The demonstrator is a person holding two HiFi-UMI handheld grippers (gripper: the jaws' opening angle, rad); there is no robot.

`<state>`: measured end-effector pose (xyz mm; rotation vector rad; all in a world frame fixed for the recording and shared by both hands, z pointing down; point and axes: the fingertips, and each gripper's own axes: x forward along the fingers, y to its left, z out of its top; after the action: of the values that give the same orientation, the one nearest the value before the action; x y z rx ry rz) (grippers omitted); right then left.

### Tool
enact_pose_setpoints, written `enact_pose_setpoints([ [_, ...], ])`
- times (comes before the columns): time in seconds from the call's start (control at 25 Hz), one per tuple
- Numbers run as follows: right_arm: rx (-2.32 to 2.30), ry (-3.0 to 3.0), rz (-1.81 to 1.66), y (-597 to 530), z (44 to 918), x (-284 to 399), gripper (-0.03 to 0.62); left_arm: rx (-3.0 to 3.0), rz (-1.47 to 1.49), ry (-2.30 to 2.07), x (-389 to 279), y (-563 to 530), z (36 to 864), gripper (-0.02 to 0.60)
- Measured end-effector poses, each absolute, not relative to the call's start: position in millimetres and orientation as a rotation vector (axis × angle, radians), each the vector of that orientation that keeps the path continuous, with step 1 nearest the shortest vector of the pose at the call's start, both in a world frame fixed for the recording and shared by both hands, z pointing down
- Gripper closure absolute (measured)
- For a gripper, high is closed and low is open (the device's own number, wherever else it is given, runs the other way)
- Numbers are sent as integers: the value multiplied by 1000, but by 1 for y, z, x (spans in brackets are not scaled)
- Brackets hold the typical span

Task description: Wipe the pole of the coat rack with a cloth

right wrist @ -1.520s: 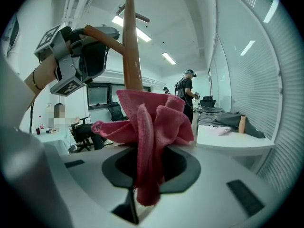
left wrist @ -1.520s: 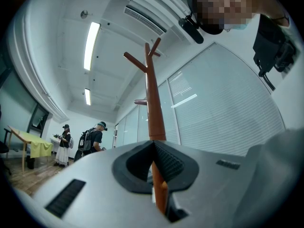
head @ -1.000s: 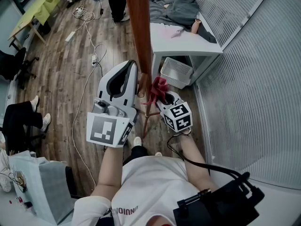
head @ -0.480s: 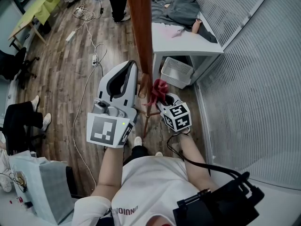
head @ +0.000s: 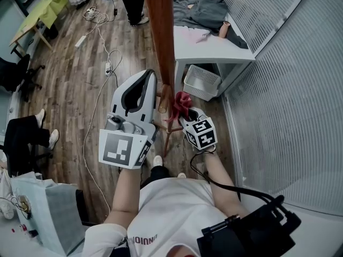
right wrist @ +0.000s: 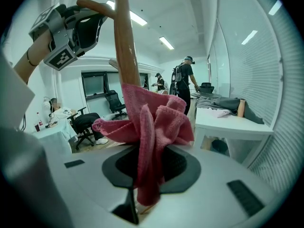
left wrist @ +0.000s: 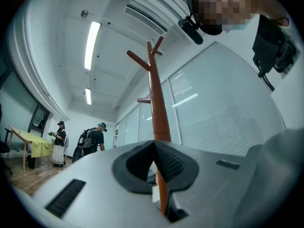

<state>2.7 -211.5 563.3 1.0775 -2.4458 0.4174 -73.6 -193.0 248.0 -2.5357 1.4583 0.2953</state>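
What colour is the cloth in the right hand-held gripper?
The cloth is pinkish red, seen best in the right gripper view.

Hemmed in at three o'clock of the pole (head: 161,36) by the white bench (head: 214,52), with a white basket (head: 201,82) at its foot and a slatted glass wall (head: 284,100) just beyond. Roomier toward nine o'clock: open wood floor (head: 69,100), crossed only by cables (head: 102,68). Narrow at six o'clock, between the left tongs (head: 151,74) just beside the pole's nine-o'clock side and the right tongs (head: 184,107), closed on the pink cloth (head: 181,99), at its four o'clock. Low down, barred by the rack's splayed feet (head: 167,135). Higher up, interrupted by the rack's branching pegs (left wrist: 138,61). Farther off, blocked at twelve o'clock by a standing person (head: 132,4), at eight by seated legs (head: 29,135).
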Motion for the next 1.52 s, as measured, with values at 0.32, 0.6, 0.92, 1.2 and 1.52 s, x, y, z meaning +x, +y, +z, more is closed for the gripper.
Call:
enact_pose_setpoints([
  [0.32,1072,-2423,435,-210,572,4,499,-2538,290,1465,-75,-193,249,568],
  [0.6,1077,-2409,466,-210,582,6,499,-2537,282,1476,-76,-194,251,568],
  [0.92,1067,-2378,462,-210,588,12,499,-2539,284,1480,-77,-194,252,568],
  [1.2,1118,-2402,426,-214,563,28,499,-2542,289,1485,-78,-194,255,568],
  [1.52,1249,-2494,197,-228,472,49,499,-2542,293,1498,-80,-195,257,568],
])
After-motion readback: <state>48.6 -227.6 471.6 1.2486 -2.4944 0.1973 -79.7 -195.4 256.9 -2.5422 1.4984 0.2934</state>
